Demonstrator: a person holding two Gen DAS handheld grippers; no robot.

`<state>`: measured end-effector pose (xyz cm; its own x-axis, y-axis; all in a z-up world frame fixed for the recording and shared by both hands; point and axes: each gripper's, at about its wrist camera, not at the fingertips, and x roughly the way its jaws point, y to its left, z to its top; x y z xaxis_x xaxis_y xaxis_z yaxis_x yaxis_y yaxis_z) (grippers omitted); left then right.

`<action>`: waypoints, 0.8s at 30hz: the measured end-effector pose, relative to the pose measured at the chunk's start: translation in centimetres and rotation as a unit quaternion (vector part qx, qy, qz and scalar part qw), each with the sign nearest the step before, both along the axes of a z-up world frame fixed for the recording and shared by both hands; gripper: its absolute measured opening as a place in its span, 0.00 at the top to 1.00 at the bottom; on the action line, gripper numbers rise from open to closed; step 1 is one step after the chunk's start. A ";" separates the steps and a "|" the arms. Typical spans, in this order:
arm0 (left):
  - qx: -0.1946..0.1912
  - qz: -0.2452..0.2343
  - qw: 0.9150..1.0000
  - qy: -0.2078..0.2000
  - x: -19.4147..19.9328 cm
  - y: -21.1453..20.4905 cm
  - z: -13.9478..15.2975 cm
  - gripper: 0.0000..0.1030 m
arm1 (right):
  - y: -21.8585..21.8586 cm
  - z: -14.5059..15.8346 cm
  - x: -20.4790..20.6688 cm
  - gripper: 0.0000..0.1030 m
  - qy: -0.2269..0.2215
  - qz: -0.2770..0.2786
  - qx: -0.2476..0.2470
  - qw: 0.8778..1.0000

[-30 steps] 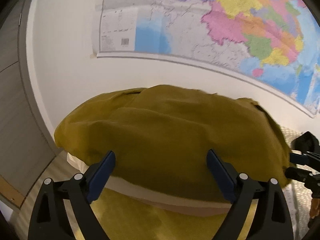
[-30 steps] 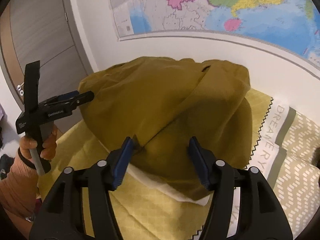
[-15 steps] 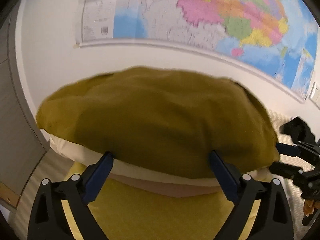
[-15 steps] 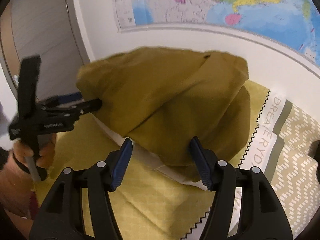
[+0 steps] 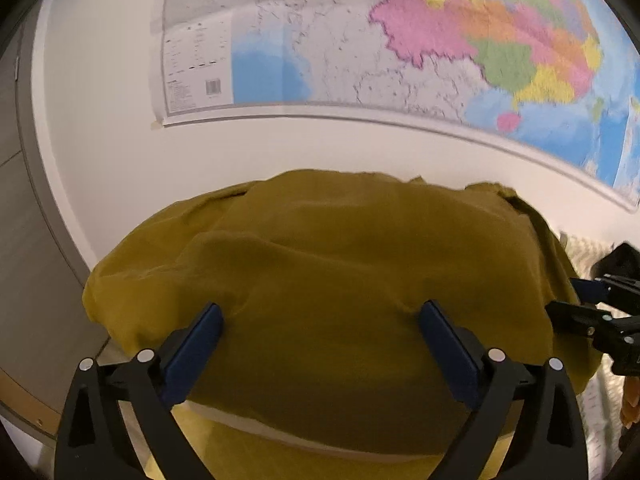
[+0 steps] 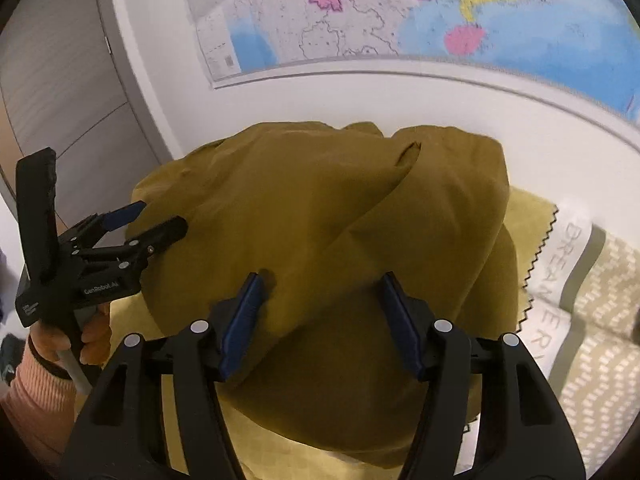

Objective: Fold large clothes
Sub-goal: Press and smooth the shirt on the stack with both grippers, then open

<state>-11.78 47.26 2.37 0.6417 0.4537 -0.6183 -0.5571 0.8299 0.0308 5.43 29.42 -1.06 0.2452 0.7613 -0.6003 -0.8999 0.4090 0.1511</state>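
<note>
On a bed below a wall map (image 5: pixel 400 40), a mustard-coloured garment (image 5: pixel 340 288) lies heaped in a rounded mound over a white pillow (image 5: pixel 304 438), directly ahead of both tongs. The left tongs (image 5: pixel 320 340) stand with their blue-padded fingers (image 5: pixel 192 354) spread wide, one at each side of the mound's near edge; the fingertips look pressed against the cloth, which dimples around them, but nothing is clamped between them. The right tongs (image 6: pixel 322 320) are likewise wide open, their fingers lying against the near slope of the same garment (image 6: pixel 332 232), where a diagonal fold runs up between them; they hold nothing. Seen from the right wrist camera, the left tongs (image 6: pixel 148 222) sit at the mound's left side, held by a hand (image 6: pixel 76 340) in a peach sleeve, jaws parted. The right tongs (image 5: pixel 576 304) appear at the garment's right edge in the left wrist camera. A yellow-green bedcover (image 6: pixel 528 216) with a zigzag border and a patterned pillow (image 6: pixel 600 320) lie to the right of the heap.
</note>
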 end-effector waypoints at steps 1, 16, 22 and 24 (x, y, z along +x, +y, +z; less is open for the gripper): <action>0.002 0.003 1.000 0.000 -0.1 -0.1 0.0 0.07 | -0.3 0.0 -0.1 0.42 -0.001 0.000 0.002 1.000; 0.009 0.025 0.999 -0.025 -4.1 -8.7 0.7 0.07 | -7.0 0.3 -6.8 0.21 -0.052 0.003 0.034 0.998; -0.004 0.033 0.999 -0.023 -5.5 -11.2 0.0 0.07 | -8.4 -0.2 -9.2 0.06 -0.086 0.007 0.029 0.996; -0.002 0.033 0.999 -0.021 -6.0 -12.2 -0.2 0.07 | -9.0 -0.4 -9.4 0.06 -0.081 0.003 0.029 0.996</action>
